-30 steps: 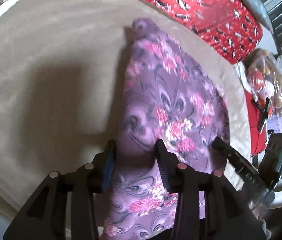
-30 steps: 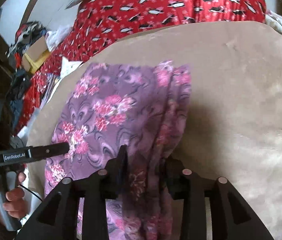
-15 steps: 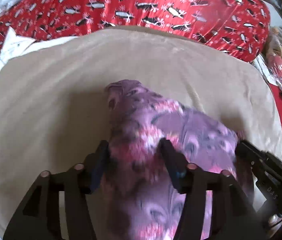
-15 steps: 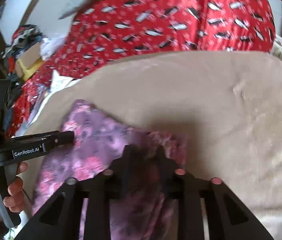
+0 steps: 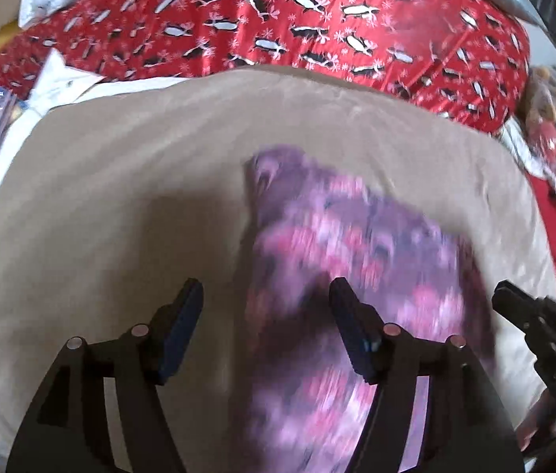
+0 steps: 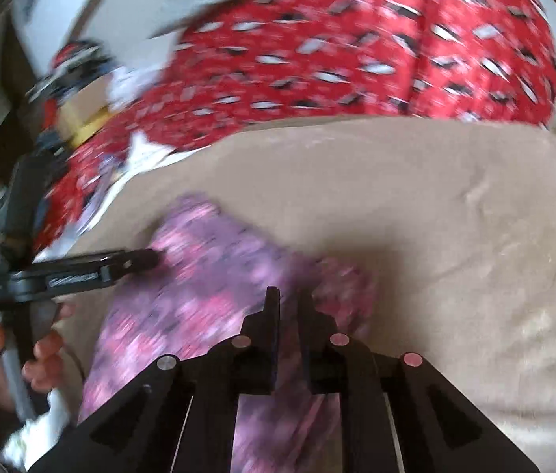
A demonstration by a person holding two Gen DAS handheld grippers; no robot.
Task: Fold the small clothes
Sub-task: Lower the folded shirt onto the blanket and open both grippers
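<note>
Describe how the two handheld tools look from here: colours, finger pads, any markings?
Both are black two-finger frames. The left tool has dark blue pads on its fingers and round silver-pink pin heads along the linkage. The right tool shows the same pins. Seen side-on from the right wrist camera, the left tool bears white lettering too blurred to read, and a bare hand grips its handle.

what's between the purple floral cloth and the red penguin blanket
Only bare tan blanket separates the purple floral cloth from the red penguin blanket; both wrist views show it.
</note>
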